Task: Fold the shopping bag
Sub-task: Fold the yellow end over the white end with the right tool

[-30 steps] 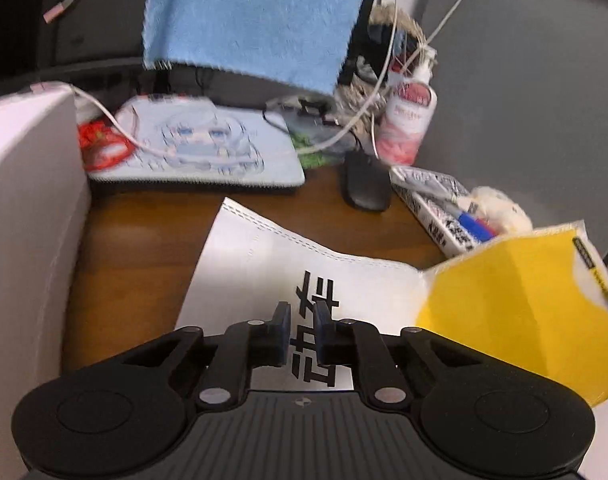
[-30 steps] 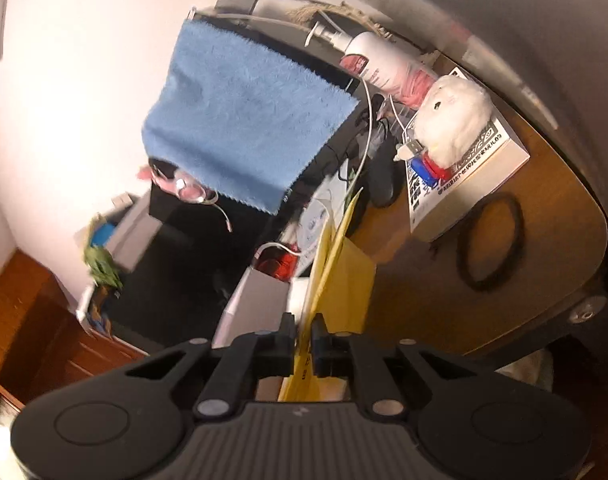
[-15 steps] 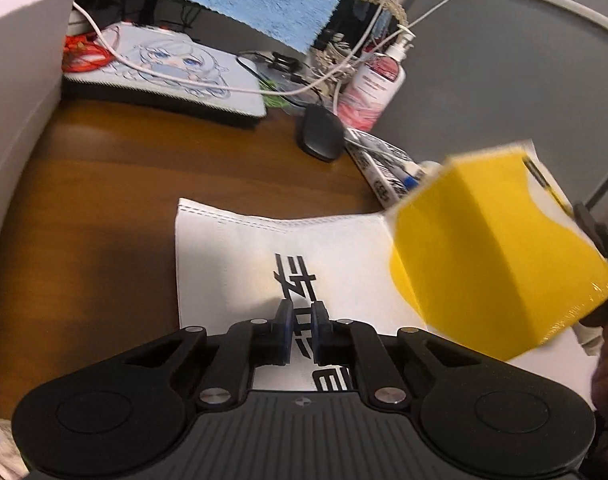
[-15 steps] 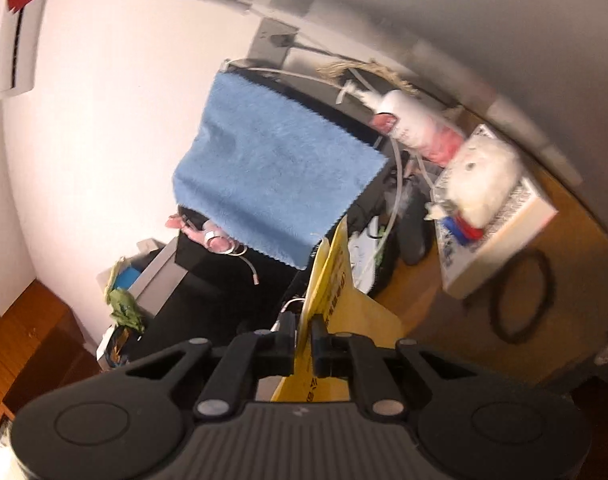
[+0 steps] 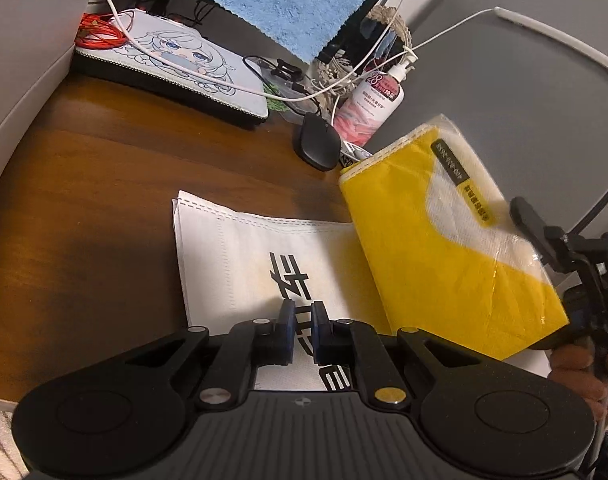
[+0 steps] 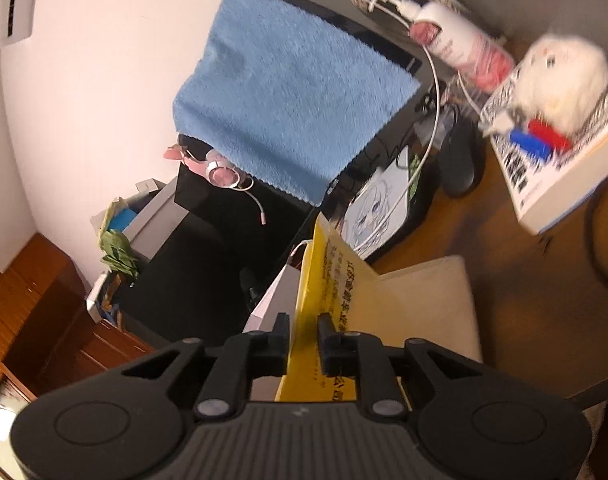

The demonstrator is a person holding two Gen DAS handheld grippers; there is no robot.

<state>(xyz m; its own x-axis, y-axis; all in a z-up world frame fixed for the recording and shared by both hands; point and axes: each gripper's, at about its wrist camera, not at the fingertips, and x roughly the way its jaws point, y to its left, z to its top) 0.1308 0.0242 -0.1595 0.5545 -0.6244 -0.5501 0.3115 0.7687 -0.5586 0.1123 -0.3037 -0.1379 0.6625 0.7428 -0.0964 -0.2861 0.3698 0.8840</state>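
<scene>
Two hand-held grippers, one bag. Item: a white non-woven shopping bag with black printed lettering and a yellow inner face [image 5: 240, 256], lying on the brown wooden desk [image 5: 104, 184], left part flat, right part raised.

Left gripper [image 5: 300, 322]: fingers nearly together with a thin gap, low over the black lettering; whether it nips the fabric or merely presses it down cannot be told.

Right gripper [image 6: 304, 334]: jaws closed on the yellow edge of the bag, held clear of the desk.

Change noted: a second ago the yellow flap lay low at the right, barely lifted; half a second ago it stood higher; now it is swung up and leftward, its free corner hanging above the white panel beside the black computer mouse [image 5: 317, 146].

Reading: the fold is under way, roughly halfway over. Remaining, by judgement: lower the flap onto the white panel, edges matched, then release.

Risk: the limp fabric may land skewed.
</scene>
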